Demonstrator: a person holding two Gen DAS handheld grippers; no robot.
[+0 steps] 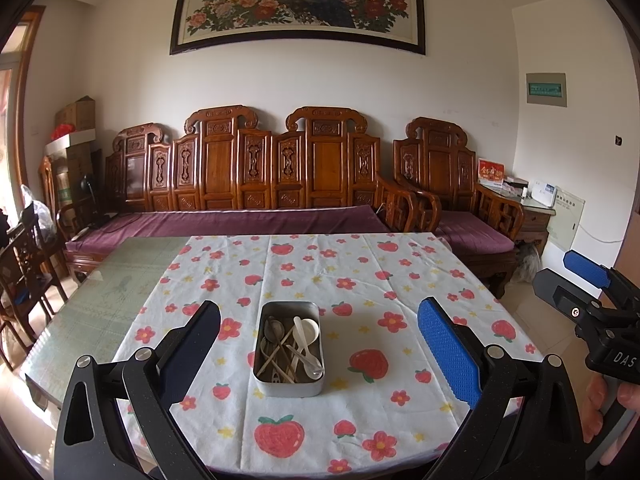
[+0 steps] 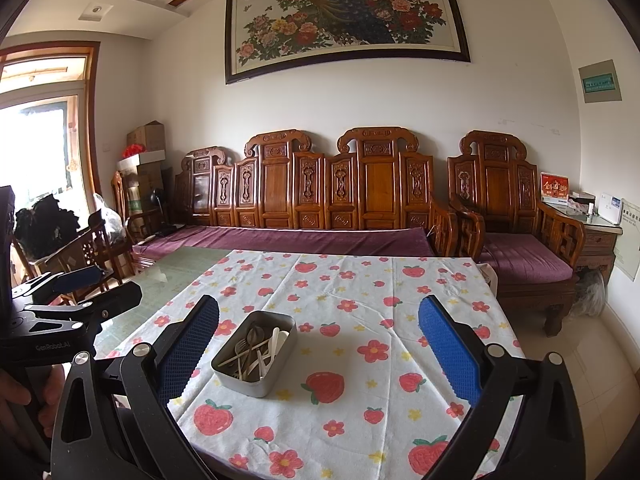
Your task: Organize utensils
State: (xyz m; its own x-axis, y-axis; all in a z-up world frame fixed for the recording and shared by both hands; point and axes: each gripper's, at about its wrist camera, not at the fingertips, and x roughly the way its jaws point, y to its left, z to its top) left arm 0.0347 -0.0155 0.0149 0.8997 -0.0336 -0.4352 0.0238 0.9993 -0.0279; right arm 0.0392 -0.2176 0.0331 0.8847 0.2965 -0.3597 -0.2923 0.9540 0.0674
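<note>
**Tin dead ahead of my left gripper, off to the left of my right**

Both of my grippers hang above the near edge of the worktop (image 1: 400, 280), fingers spread wide and holding nothing. The metal tin (image 1: 289, 348) sits on the strawberry-print cloth (image 1: 352, 412) with the utensils (image 1: 290, 350) heaped inside it: a few metal spoons and a fork, white plastic spoons, and what look like pale sticks (chopsticks, I would guess, though I cannot be sure).

From my left gripper (image 1: 318, 344) the tin lies straight forward, squarely between the two fingers, and its long side runs away from me, in line with my reach. The utensils mostly lie along that same axis, some crossing on the slant.

From my right gripper (image 2: 319, 342) the same tin (image 2: 255, 354) sits left of centre, close to my left finger, and appears turned on a diagonal.

So I judge the left the better placed: it only needs to go forward and down, while the right would have to swing across. The handles overlap, so picking a single one out may drag its neighbours.
</note>
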